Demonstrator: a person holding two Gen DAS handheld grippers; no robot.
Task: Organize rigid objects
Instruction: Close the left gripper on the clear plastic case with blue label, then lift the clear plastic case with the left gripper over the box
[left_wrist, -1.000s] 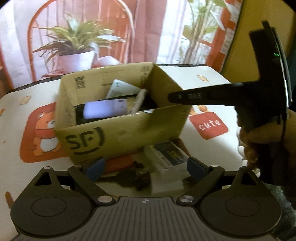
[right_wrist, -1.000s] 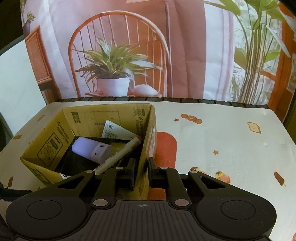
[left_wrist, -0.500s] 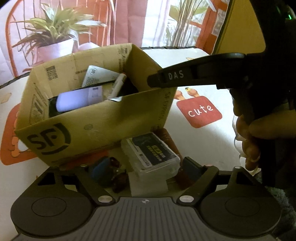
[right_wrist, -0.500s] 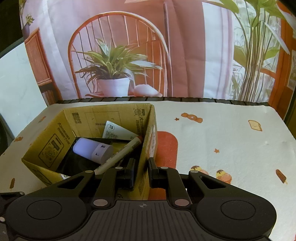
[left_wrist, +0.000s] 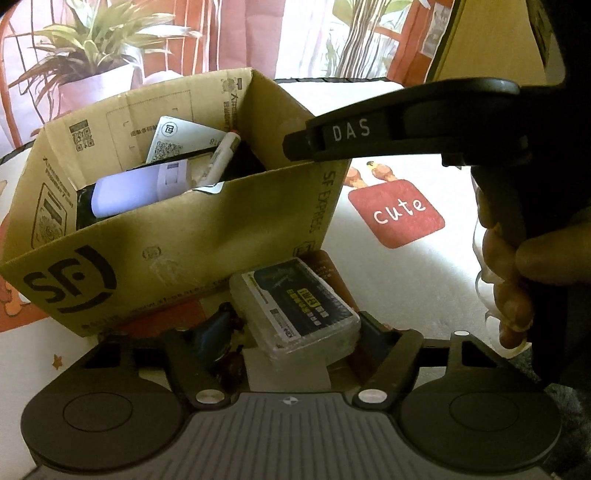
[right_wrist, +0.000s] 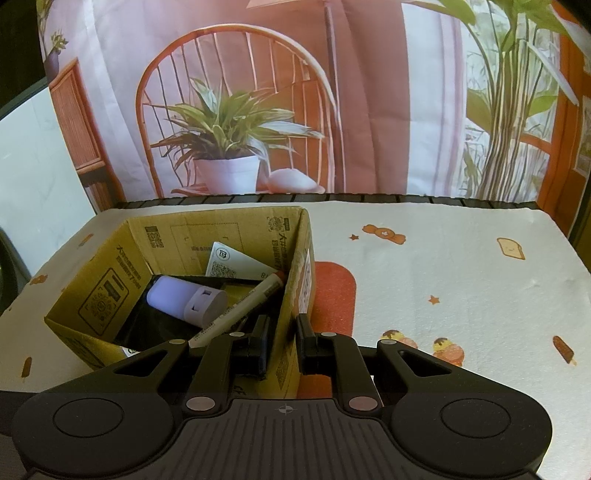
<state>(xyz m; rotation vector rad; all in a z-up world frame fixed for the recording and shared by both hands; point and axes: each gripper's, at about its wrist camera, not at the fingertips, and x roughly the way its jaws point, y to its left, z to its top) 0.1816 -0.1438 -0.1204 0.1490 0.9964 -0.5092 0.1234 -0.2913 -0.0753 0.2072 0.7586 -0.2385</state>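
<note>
My right gripper (right_wrist: 282, 341) pinched the box (right_wrist: 291, 295) wall lower centre, steadying it; left gripper (left_wrist: 291, 332) fingers spread around the case (left_wrist: 295, 302), ready to load.

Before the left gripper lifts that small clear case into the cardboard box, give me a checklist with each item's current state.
1. Clear case between the left gripper's fingers: ok.
2. Fingers firmly closed on the case: cannot tell.
3. Right gripper clamped on the box wall: ok.
4. Box open on top: ok.
5. Free room inside beside the white cylinder and marker: cannot tell.
6. Dark object beside the case clear of the fingers: not ok.
</note>
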